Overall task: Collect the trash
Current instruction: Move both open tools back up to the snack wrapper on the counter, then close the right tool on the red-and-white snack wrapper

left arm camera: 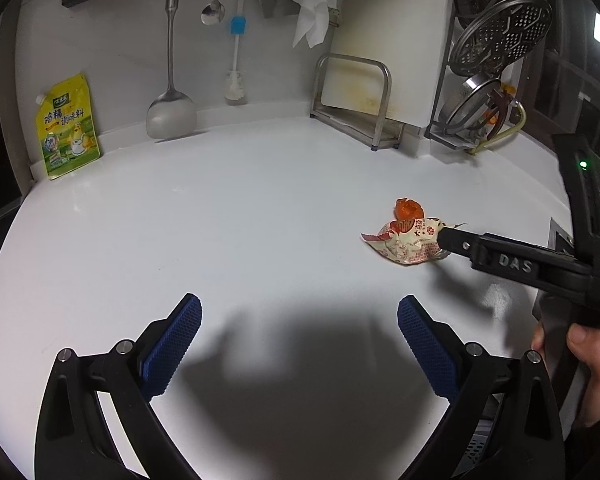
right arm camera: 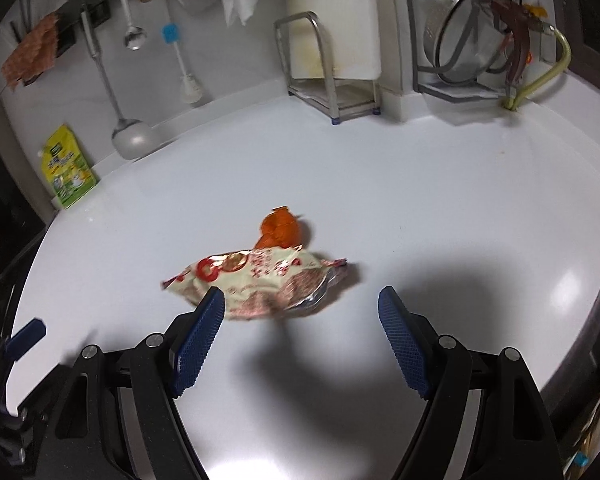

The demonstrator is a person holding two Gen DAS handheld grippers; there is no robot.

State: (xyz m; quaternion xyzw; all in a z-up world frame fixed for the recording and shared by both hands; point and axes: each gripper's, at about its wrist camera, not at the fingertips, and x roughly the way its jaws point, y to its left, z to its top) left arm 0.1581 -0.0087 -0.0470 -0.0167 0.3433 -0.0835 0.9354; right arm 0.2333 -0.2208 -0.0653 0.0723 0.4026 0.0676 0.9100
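So there's a crumpled snack wrapper (right arm camera: 260,280) lying out on the open middle of the white counter (right arm camera: 420,200), well away from the back edge, with a small orange scrap (right arm camera: 280,230) touching its far side. The right gripper (right arm camera: 300,312) has its jaws spread wide right at the wrapper's near edge, nothing pinched. The left gripper (left arm camera: 300,320) is also spread wide with only bare counter between its fingers. A yellow seasoning pouch (left arm camera: 68,128) leans at the back left corner.
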